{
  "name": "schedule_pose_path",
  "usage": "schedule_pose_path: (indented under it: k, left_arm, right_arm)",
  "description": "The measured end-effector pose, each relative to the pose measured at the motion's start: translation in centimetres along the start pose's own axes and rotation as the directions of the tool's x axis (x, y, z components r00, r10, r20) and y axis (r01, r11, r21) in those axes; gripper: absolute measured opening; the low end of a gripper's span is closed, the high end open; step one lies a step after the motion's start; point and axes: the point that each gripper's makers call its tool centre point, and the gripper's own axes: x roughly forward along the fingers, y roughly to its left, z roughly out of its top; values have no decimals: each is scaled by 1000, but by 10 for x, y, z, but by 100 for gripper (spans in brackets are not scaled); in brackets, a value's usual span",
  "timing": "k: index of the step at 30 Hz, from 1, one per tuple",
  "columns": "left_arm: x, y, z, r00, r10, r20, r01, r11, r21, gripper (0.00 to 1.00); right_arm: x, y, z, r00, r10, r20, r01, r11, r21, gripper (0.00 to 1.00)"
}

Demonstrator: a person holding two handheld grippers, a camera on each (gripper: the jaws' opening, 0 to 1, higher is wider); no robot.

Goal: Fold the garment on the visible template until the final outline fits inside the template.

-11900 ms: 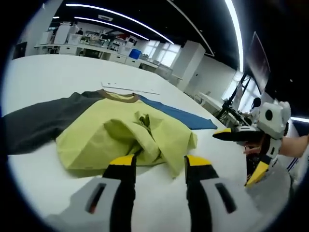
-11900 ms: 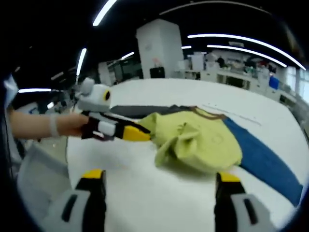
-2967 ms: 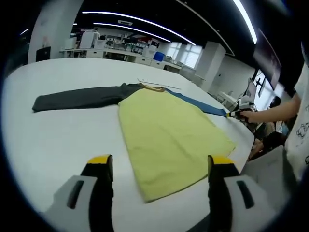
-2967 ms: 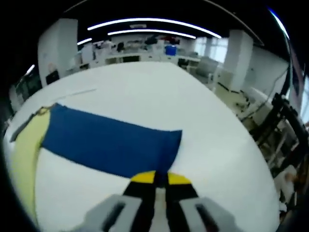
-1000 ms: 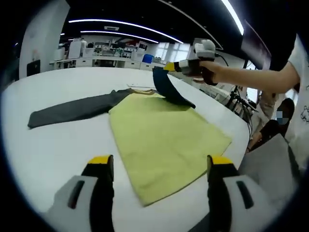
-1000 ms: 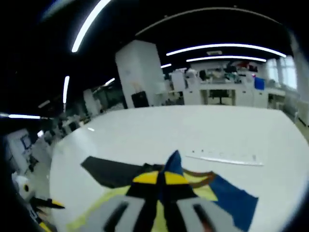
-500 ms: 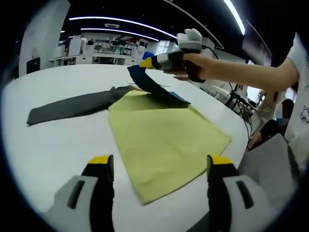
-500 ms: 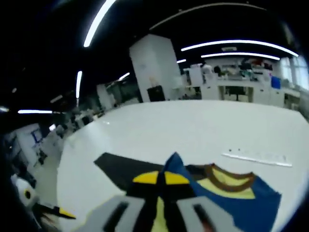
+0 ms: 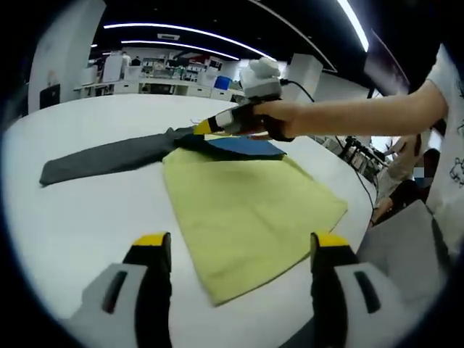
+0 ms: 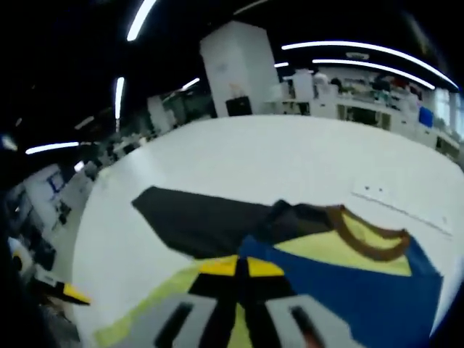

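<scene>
no readable text, labels, or signs

Your garment (image 9: 246, 210) lies flat on the surface (image 9: 80, 210) ahead of your left gripper (image 9: 235, 250), one sleeve (image 9: 109, 156) stretched away left, the other sleeve (image 9: 243, 145) folded across its far end under your right gripper (image 9: 199, 129).

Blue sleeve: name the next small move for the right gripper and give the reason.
Probably open the right gripper and let go. It is shut on the blue sleeve, which already lies folded across the yellow body near the collar. The dark grey sleeve is spread out on the white table, and the left gripper hangs open.
</scene>
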Motion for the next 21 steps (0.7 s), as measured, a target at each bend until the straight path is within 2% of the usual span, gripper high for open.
schedule_pose_path:
  k: [5,9,10,14,17,21]
  left_arm:
    - [0,-1,-1,1000,-2,-3,2,1000,-1,76]
    - [1,0,-1,1000,-2,-5,2,1000,-2,76]
    - [1,0,-2,1000,-1,-5,1,1000,-1,76]
    - [1,0,-2,1000,-4,-8,4,1000,-2,76]
    - [1,-1,-3,1000,-7,-11,7,1000,1,76]
    - [1,-1,-2,1000,-7,-9,7,1000,0,76]
  right_arm:
    - [3,1,-5,1000,11,-13,-11,1000,11,0]
    - [2,5,-6,999,37,-18,-38,999,-21,3]
    - [2,5,-6,999,42,-16,-42,999,-28,7]
    - [1,9,-7,998,69,-6,-69,997,-24,39]
    - [-2,10,-13,997,77,-13,-77,996,-35,54]
    - [-8,5,-15,997,80,0,-80,996,-31,68]
